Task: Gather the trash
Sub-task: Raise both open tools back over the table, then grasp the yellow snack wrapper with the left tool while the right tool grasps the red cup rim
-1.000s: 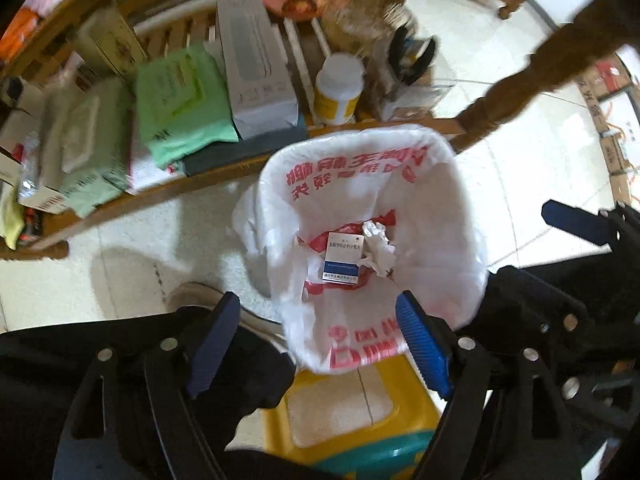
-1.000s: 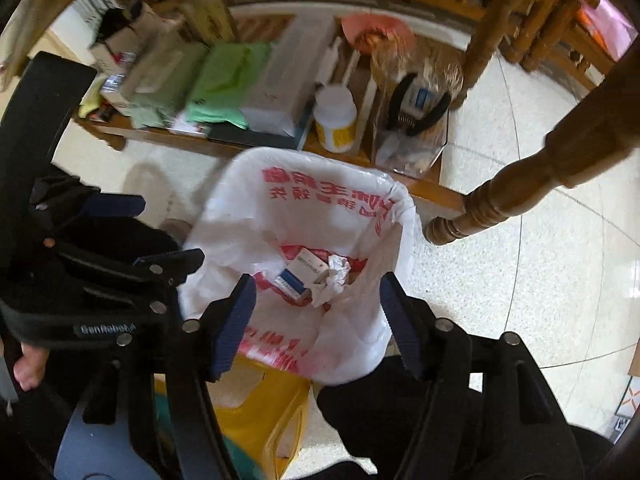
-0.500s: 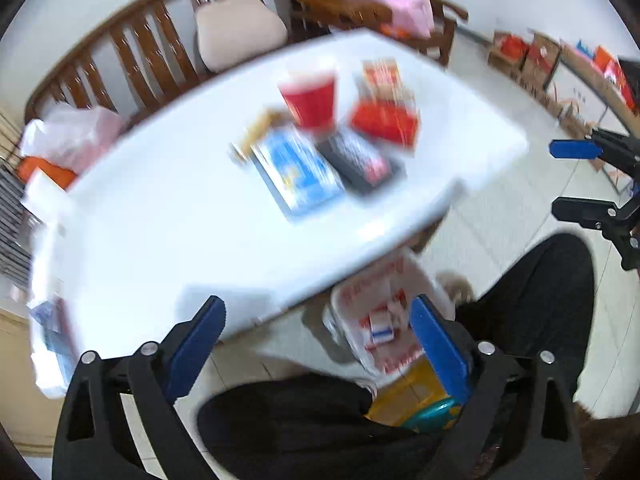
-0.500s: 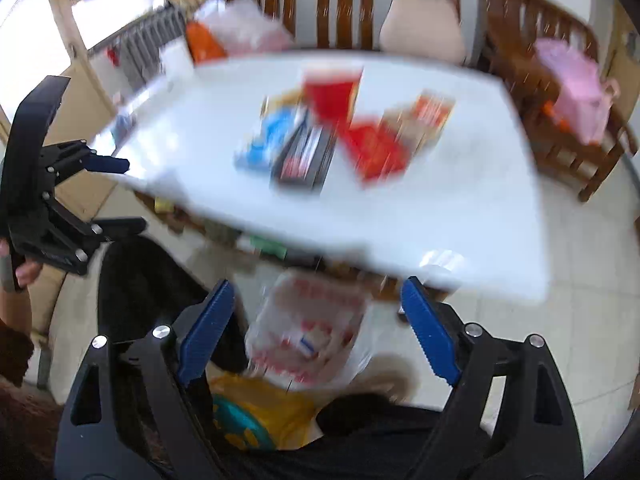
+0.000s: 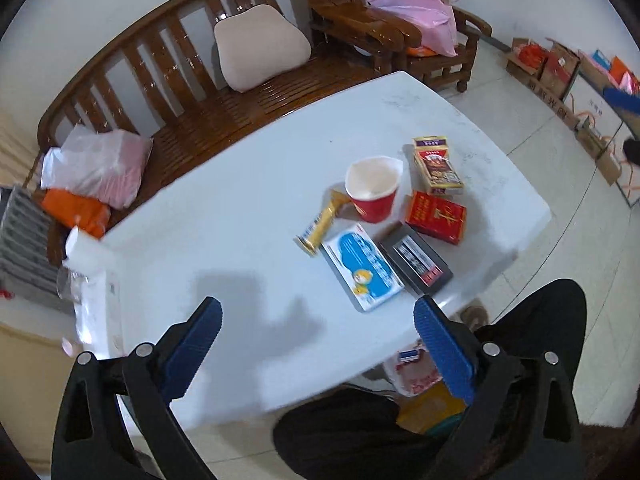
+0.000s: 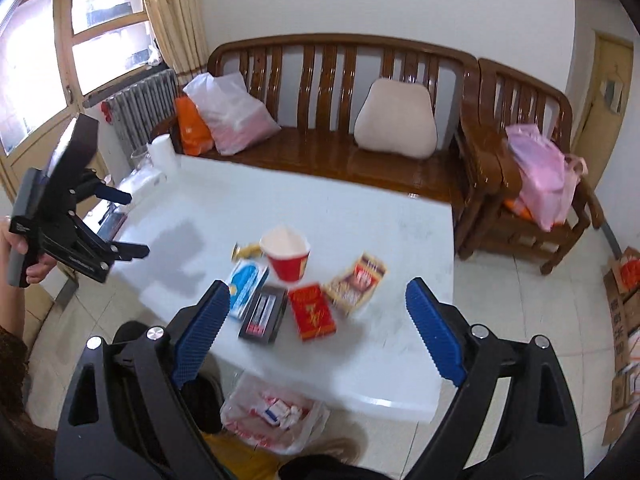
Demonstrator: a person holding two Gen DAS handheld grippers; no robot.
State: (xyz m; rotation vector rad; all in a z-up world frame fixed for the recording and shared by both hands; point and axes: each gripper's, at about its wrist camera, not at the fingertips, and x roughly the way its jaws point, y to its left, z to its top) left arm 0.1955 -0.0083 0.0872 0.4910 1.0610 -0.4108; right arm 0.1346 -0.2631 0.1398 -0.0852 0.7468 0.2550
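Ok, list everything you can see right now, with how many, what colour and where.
Paper cup: 1, red, white inside, table centre.
Flat boxes: red, blue-white, black, red-gold, around cup.
Stick packet: 1, gold, left of cup.
Table: 1, white.
Trash bag: 1, white with red print, floor under table edge.
Bench: 1, brown wood, behind table.
Cushion: 1, beige, on bench.
Left gripper: open, empty.
Right gripper: open, empty.

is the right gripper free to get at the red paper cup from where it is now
Probably yes. The right gripper is open and empty above the table's near edge, and the red paper cup stands upright ahead of it, with only low flat boxes between.
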